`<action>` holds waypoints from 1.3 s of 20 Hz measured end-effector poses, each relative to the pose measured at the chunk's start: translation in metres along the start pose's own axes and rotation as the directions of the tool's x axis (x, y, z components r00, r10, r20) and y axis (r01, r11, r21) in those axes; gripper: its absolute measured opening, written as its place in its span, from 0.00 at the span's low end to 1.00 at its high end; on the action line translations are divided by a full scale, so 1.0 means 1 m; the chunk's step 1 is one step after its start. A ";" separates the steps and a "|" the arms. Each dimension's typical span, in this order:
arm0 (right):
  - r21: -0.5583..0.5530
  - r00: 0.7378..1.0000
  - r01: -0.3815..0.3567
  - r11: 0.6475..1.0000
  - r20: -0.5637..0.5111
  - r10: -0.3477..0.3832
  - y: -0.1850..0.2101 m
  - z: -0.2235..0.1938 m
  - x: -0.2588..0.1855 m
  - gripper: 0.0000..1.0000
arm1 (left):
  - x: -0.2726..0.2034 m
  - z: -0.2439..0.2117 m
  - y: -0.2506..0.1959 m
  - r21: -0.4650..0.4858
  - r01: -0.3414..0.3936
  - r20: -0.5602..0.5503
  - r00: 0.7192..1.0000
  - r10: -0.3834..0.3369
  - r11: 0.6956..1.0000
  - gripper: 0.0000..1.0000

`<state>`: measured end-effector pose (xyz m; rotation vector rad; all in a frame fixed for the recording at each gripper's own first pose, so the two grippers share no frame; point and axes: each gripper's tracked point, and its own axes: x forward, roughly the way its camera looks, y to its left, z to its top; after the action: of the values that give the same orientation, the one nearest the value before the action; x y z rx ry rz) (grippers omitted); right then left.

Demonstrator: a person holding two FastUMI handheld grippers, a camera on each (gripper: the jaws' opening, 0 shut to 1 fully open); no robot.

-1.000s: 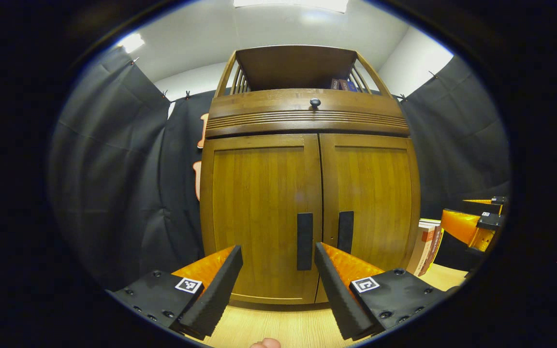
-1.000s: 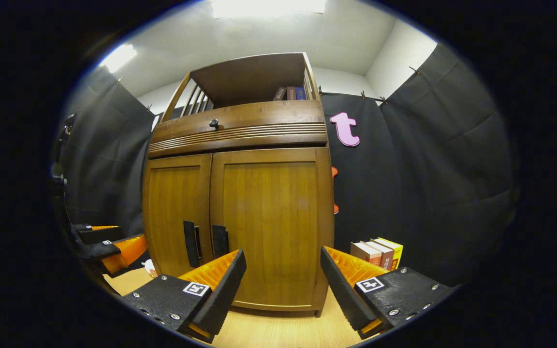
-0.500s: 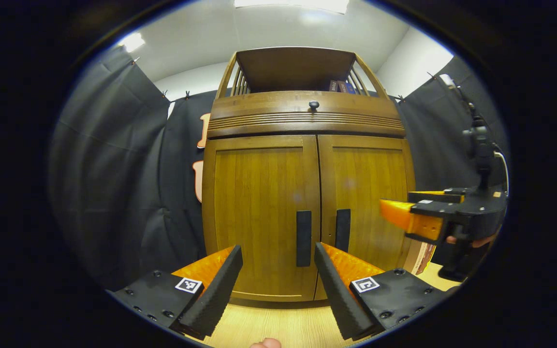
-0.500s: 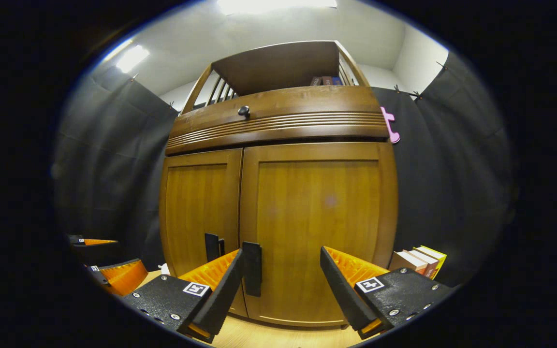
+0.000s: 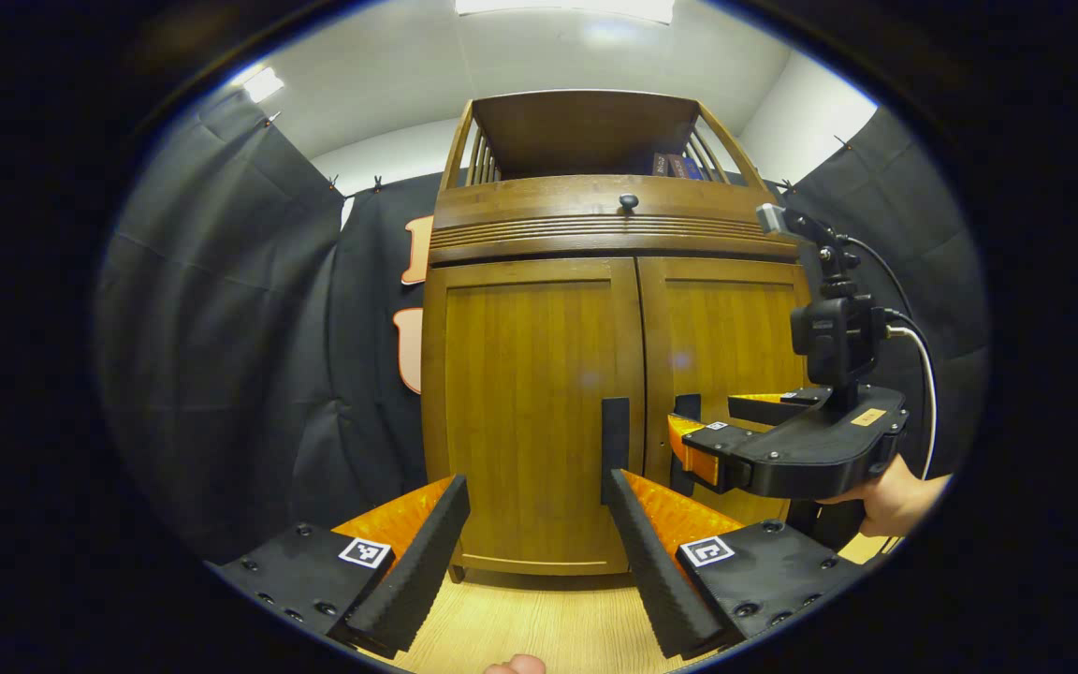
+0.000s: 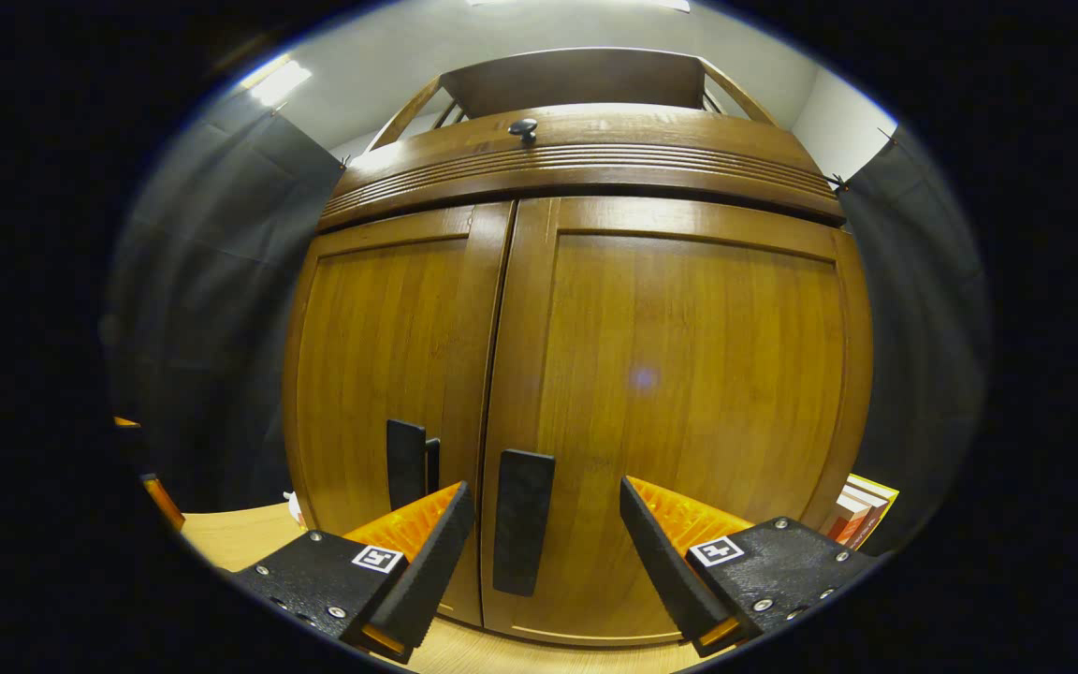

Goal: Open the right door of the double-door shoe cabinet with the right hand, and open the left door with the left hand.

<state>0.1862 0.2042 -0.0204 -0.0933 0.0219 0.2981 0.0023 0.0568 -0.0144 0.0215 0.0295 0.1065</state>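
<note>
While both brown wooden doors of the double-door shoe cabinet (image 6: 586,374) stand closed and flush, the right gripper (image 6: 544,548) hovers close before the right door (image 6: 689,393), its fingers spread apart with the door's black bar handle (image 6: 522,520) showing between them, untouched. That handle runs upright, as does the left door's black bar handle (image 5: 615,447). In the left gripper view, the left gripper (image 5: 537,552) hangs farther back, fingers apart and empty, facing the left door (image 5: 531,412). A hand (image 5: 895,496) holds the right gripper there. The cabinet stands upright on a pale wooden worktop (image 5: 539,622).
</note>
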 end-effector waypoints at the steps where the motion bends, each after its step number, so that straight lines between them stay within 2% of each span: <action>1: 0.000 1.000 -0.003 1.000 -0.004 0.003 0.003 -0.003 0.004 0.95 | -0.001 -0.001 0.003 -0.003 -0.008 -0.004 1.000 0.008 1.000 0.94; 2: -0.003 1.000 -0.003 1.000 -0.008 0.003 0.005 -0.004 0.008 0.95 | -0.002 -0.001 0.005 -0.006 -0.016 -0.006 1.000 0.016 1.000 0.94; 3: -0.005 1.000 -0.001 1.000 -0.013 0.001 0.007 -0.007 0.011 1.00 | -0.003 -0.002 0.008 -0.010 -0.022 -0.008 1.000 0.022 1.000 0.94; 6: 0.014 0.999 0.022 1.000 -0.036 -0.022 0.009 -0.015 0.014 0.82 | -0.004 -0.004 0.014 -0.011 -0.032 -0.010 0.999 0.032 0.999 0.94; 8: 0.029 0.998 0.046 0.999 -0.037 -0.045 0.007 -0.018 0.020 0.88 | -0.003 -0.004 0.019 -0.009 -0.044 -0.013 0.999 0.044 0.999 0.96; 10: 0.040 0.996 0.080 0.996 -0.046 -0.079 0.002 -0.017 0.029 0.70 | -0.005 -0.008 0.023 -0.008 -0.050 -0.017 0.999 0.049 0.999 0.94; 11: 0.071 0.996 0.068 0.995 -0.059 -0.064 0.004 -0.022 0.030 0.69 | -0.005 -0.008 0.025 -0.004 -0.051 -0.019 0.999 0.051 0.999 0.94; 13: 0.131 0.997 0.061 0.990 -0.056 -0.054 0.008 -0.022 0.031 0.47 | -0.003 -0.008 0.030 0.005 -0.057 -0.017 0.998 0.057 0.998 0.96; 14: 0.123 0.997 0.057 0.991 -0.050 -0.051 0.008 -0.025 0.032 0.36 | -0.002 -0.007 0.032 0.007 -0.060 -0.016 0.998 0.060 0.998 0.96; 15: 0.100 0.998 0.055 0.994 -0.035 -0.051 0.006 -0.022 0.030 0.33 | -0.001 -0.007 0.034 0.008 -0.065 -0.016 0.998 0.065 0.998 0.94; 16: 0.069 0.998 0.053 0.996 -0.037 -0.051 0.007 -0.023 0.031 0.34 | -0.001 -0.009 0.036 0.007 -0.068 -0.015 0.998 0.068 0.998 0.94; 18: 0.074 0.997 0.052 0.996 -0.067 -0.047 0.006 -0.025 0.032 0.27 | 0.000 -0.010 0.036 -0.002 -0.066 -0.014 0.998 0.066 0.998 0.94; 22: 0.076 0.997 0.016 0.997 -0.073 -0.010 0.008 -0.025 0.031 0.21 | 0.003 -0.012 0.032 -0.006 -0.037 -0.019 0.999 0.036 0.999 0.94; 23: 0.071 0.997 0.015 0.997 -0.081 -0.010 0.008 -0.025 0.030 0.26 | 0.003 -0.013 0.029 -0.009 -0.024 -0.021 0.999 0.024 1.000 0.94; 24: 0.073 0.996 0.014 0.997 -0.090 -0.007 0.008 -0.026 0.029 0.19 | 0.003 -0.012 0.028 -0.010 -0.021 -0.022 1.000 0.021 1.000 0.94; 26: 0.074 0.996 -0.003 0.997 -0.093 0.010 0.010 -0.025 0.023 0.22 | 0.000 -0.011 0.024 -0.008 -0.018 -0.015 1.000 0.018 1.000 0.94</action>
<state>0.2049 0.2176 -0.0471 -0.0336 0.1261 0.2990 -0.0001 0.0809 -0.0244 0.0126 0.0439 0.1247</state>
